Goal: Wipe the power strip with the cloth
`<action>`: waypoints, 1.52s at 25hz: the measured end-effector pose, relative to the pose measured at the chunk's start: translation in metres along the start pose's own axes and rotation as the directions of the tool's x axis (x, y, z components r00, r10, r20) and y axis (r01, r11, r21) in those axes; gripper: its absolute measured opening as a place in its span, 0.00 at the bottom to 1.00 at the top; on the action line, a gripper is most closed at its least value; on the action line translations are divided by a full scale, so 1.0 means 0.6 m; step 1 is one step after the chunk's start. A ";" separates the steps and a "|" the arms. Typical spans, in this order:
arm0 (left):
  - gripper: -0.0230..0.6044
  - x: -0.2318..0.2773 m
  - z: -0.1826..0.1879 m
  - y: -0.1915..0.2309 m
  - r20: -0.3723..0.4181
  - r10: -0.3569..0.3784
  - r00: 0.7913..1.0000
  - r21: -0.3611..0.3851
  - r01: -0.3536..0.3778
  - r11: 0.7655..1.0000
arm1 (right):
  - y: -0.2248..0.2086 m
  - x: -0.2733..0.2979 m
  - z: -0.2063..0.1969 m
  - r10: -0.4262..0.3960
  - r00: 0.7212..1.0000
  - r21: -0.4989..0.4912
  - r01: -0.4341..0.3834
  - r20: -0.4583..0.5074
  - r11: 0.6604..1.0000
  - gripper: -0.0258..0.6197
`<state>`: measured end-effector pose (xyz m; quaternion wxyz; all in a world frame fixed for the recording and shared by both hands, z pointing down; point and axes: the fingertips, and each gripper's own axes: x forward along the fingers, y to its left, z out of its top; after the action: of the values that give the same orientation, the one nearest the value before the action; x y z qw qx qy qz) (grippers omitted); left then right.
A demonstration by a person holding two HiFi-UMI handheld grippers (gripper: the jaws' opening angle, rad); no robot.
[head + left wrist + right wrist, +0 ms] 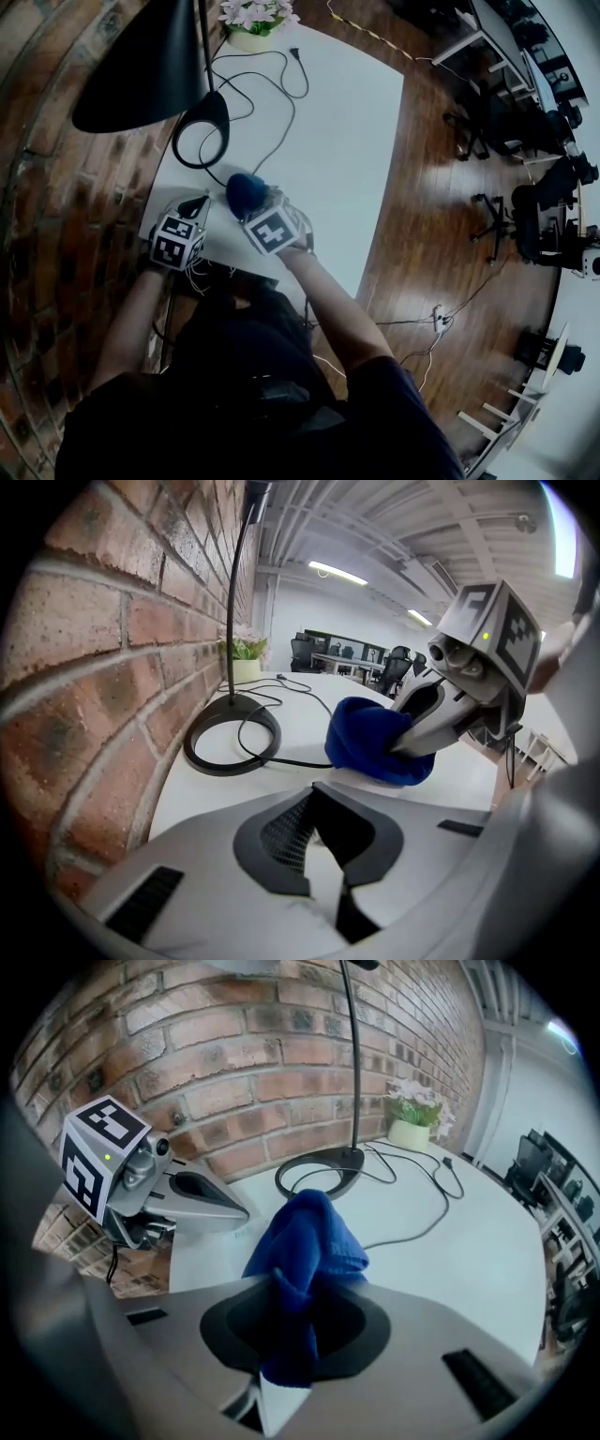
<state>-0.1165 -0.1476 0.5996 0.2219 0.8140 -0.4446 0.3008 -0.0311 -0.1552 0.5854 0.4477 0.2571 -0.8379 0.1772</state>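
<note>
Our right gripper (401, 747) has its jaws pinching a bunched blue cloth (305, 1241). The free wad hangs out past the tips, so the soft part, not the jaws, would meet the surface. The cloth sits low over the desk (347, 141), near its wall side.

The power strip (361, 778) is hard to pick out, white on white. We take it to be the pale slab just under the cloth in the left gripper view, though we cannot tell its full outline.

Our left gripper (234, 1211) has its jaws pressed together with nothing between them. It points down at the desk just beside the cloth, at about 9 o'clock from it in the head view. We judge that it is placed there to steady the strip while the cloth works. Whether its tip touches anything, we cannot tell.

Room is tight on one side. The brick wall (112, 667) runs along at 9 o'clock, and the lamp base (214, 114) lies at 12 o'clock. Its black cable (281, 759) loops close to the cloth and could catch on a long stroke that way.

From 1 to 3 o'clock there is bare desk until the edge. That makes strokes toward 2 o'clock or back toward us at 6 o'clock the freer ones. The lamp shade (141, 66) overhangs at 11 o'clock, so a high lift there is cramped.
</note>
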 end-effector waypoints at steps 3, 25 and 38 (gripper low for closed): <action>0.05 0.010 -0.012 0.002 0.003 -0.010 1.000 0.007 0.010 1.000 | 0.019 0.012 0.020 0.005 1.000 -0.040 -0.005 0.008 0.999 0.13; 0.05 -0.021 -0.011 -0.007 -0.022 -0.038 0.999 -0.013 0.038 0.999 | 0.086 0.060 0.088 0.079 0.997 -0.154 -0.074 0.025 0.985 0.13; 0.05 -0.017 -0.011 -0.010 -0.040 -0.002 0.999 0.061 0.004 0.998 | 0.076 0.045 0.078 0.073 0.986 -0.056 -0.066 0.147 0.996 0.14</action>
<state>-0.1178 -0.1344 0.5967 0.2063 0.8148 -0.4294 0.3302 -0.1015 -0.1504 0.5799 0.3837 0.2287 -0.8817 0.1516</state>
